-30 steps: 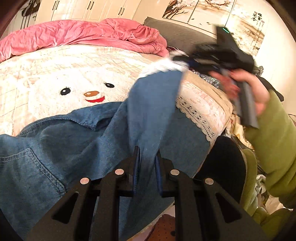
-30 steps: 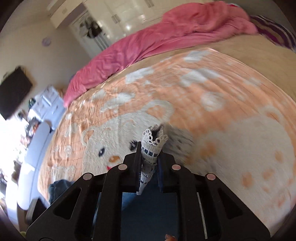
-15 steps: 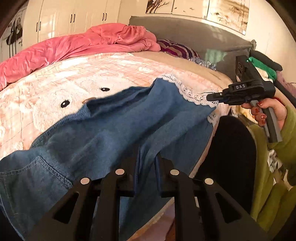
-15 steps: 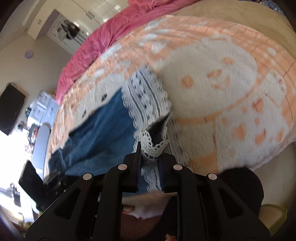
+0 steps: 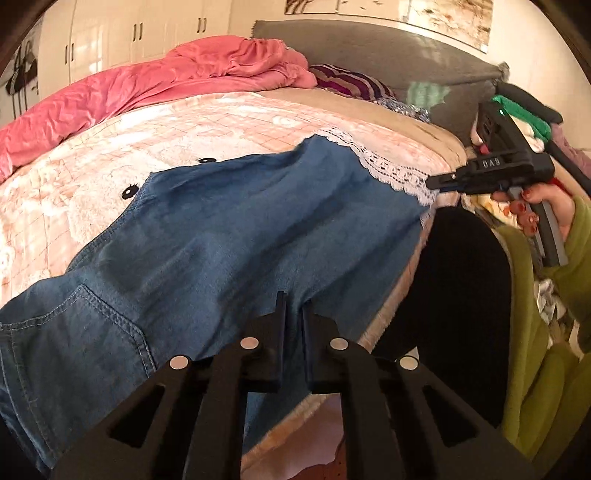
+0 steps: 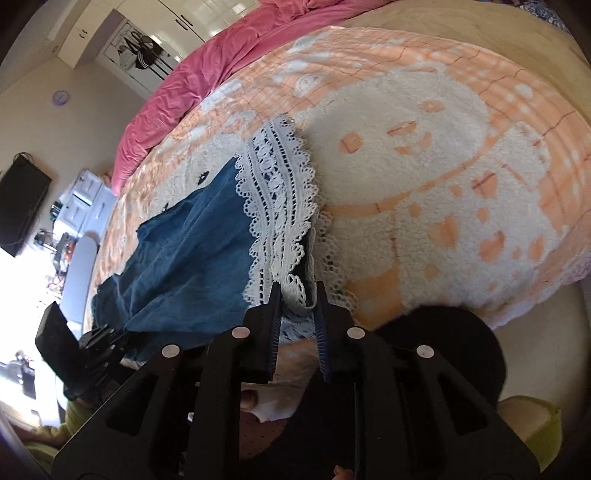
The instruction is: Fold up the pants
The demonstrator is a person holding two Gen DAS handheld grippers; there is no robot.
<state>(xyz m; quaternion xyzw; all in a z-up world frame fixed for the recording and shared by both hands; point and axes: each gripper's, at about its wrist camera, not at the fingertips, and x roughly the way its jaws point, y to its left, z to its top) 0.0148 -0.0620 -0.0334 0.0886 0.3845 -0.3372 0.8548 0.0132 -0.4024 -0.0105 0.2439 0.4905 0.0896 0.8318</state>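
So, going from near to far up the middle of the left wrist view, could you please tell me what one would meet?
Left gripper shut on the denim → blue pants → snowman-print blanket → pink duvet → white wardrobe doors.

The pants (image 5: 229, 236) lie spread on the blanket (image 5: 110, 170) that covers the bed (image 5: 417, 129), along its near edge, waist end to the left and lace hem (image 5: 384, 170) to the right near the bed's right corner. The left gripper (image 5: 293, 314) sits at the near edge, closed on a fold of the pants. The right gripper (image 6: 297, 299) sits at the hem end, closed on the lace, just off the near edge. A quilt (image 5: 147, 85) is heaped along the far side of the bed, a pillow (image 5: 351, 83) right of it, the headboard (image 5: 388, 55) behind
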